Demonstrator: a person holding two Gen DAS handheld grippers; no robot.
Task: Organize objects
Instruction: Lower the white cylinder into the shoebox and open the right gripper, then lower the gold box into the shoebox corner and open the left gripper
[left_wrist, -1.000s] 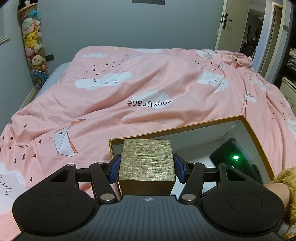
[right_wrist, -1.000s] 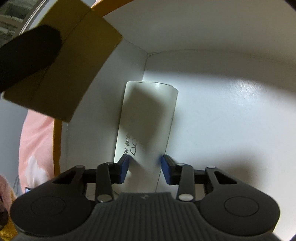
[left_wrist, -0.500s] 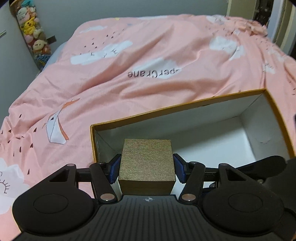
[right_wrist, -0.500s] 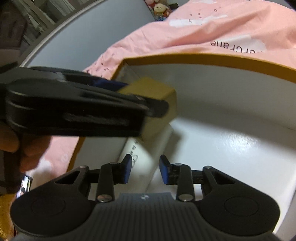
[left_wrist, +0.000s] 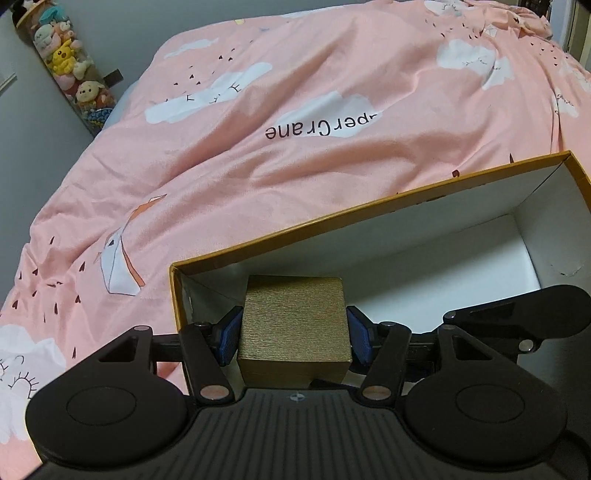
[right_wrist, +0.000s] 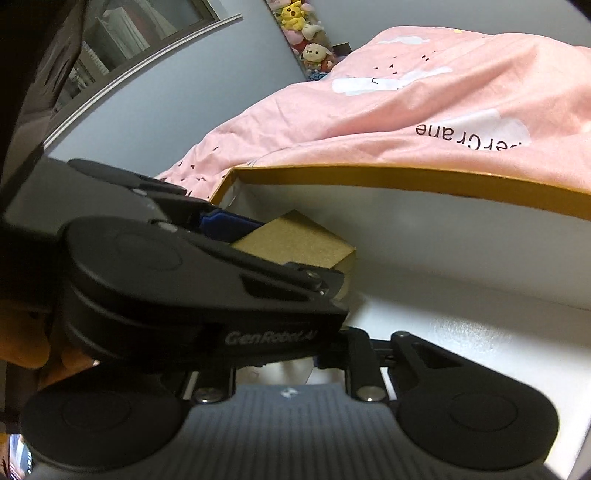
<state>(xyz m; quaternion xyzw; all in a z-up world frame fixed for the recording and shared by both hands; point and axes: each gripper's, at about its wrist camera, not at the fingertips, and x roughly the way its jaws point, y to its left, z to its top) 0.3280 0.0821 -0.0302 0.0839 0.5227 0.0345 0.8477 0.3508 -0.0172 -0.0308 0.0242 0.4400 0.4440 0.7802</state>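
My left gripper (left_wrist: 293, 332) holds a gold box (left_wrist: 295, 317) between its blue pads, low in the near left corner of an open white box with an orange rim (left_wrist: 369, 210). Its jaws are starting to open, though the pads still touch the gold box's sides. In the right wrist view the left gripper (right_wrist: 288, 258) and the gold box (right_wrist: 295, 236) cross in front, inside the open box (right_wrist: 406, 177). My right gripper (right_wrist: 291, 354) sits just behind and below, its jaws closing. The left gripper's body hides the right gripper's fingertips. Its black body (left_wrist: 517, 314) shows at the right.
The box lies on a pink duvet (left_wrist: 295, 129) with white clouds that covers the whole bed. A clear tube of plush toys (left_wrist: 70, 70) stands against the grey wall at the far left. A hand (right_wrist: 55, 354) holds the left gripper. The box's right half (left_wrist: 461, 266) has bare white floor.
The left gripper has sunk with the gold box into the box's near left corner. The right gripper has lifted and tilted up off the white case, with its jaws narrower.
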